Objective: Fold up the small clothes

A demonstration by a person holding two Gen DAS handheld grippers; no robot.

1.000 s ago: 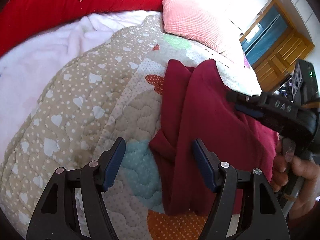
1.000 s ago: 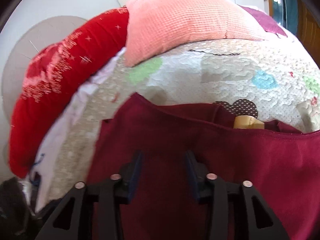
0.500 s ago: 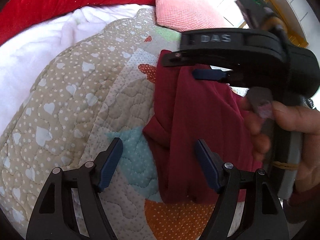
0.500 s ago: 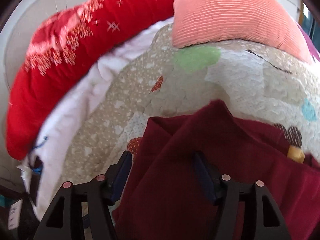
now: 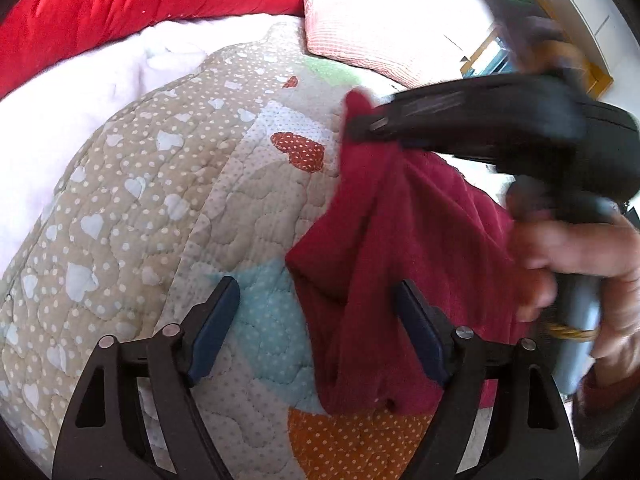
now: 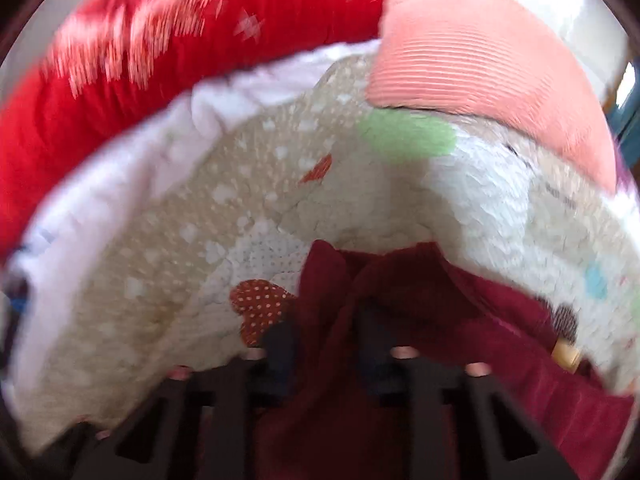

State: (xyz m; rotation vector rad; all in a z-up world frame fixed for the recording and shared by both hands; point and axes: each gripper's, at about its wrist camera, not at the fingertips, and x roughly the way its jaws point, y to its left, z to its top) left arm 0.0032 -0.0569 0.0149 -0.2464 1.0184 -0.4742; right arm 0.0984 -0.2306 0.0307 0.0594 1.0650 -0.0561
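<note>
The right gripper [image 6: 324,344] is closing its jaws, and a bunched fold of the dark red garment [image 5: 400,240] sits between them; the left wrist view shows the cloth pulled up into a peak at that gripper's tip, so the pads appear to be pinching it near a far corner. The left gripper [image 5: 316,328] is opening to its widest, and its jaws grip nothing: the garment's near edge lies between them, closer to the right-hand pad, flat on the quilt [image 5: 160,220].

The garment looks light, soft and limp. It sags from any hold and creases where it bunches, so a single pinch will likely drag it into a rope instead of a clean fold. Thin cloth may also slip from narrow pads. A better hold is probably on a hem or corner, with the free gripper taking the near edge to keep it spread. A red cushion [image 5: 120,0] and a pink pillow [image 6: 480,80] lie well beyond.
</note>
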